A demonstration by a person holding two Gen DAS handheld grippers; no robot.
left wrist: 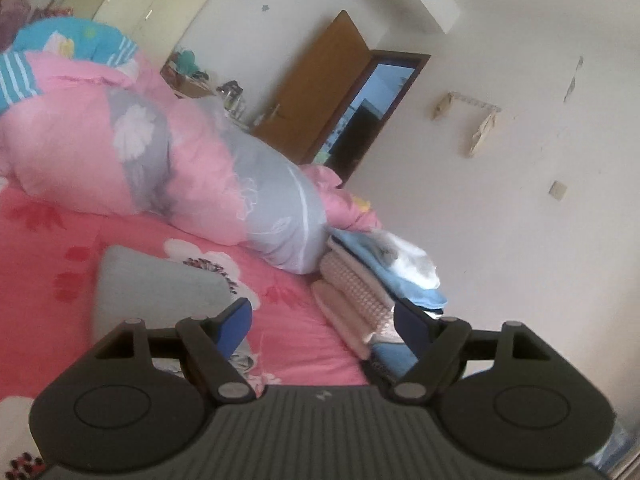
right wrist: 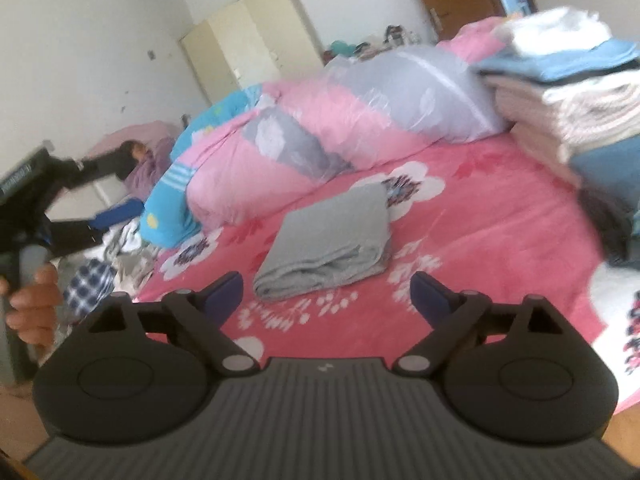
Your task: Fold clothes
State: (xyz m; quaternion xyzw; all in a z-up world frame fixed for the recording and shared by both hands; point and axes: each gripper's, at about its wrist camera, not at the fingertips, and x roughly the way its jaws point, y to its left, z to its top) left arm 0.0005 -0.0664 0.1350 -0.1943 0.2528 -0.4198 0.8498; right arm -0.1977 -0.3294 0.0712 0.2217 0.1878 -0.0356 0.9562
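Right claw (right wrist: 322, 294) jaws spread wide, nothing between them, raised above the bed (right wrist: 500, 216). Just ahead of it the folded grey garment (right wrist: 332, 236) lies flat on the pink floral sheet, not touched by either claw. Left claw (left wrist: 324, 318) also wide apart and empty, tilted, looking across the bed; the grey garment's corner (left wrist: 156, 280) shows behind its left finger. In the right wrist view the left claw (right wrist: 86, 196) appears at the far left edge, held by a hand (right wrist: 34, 304) on its grip, off the side of the bed.

Beyond the garment: big rolled pink and grey quilt (right wrist: 320, 120) across the bed, blue quilt (right wrist: 176, 200) at its left end. Stack of folded clothes (right wrist: 568, 92) at the right side of the bed, blue, white and pinkish layers, next to the quilt's end. Loose unfolded clothes pile (right wrist: 120, 256) at the bed's left edge, one checked item. Cream wardrobe (right wrist: 248, 40) and brown door (left wrist: 320, 88) on the far walls. Frames somewhat blurred.
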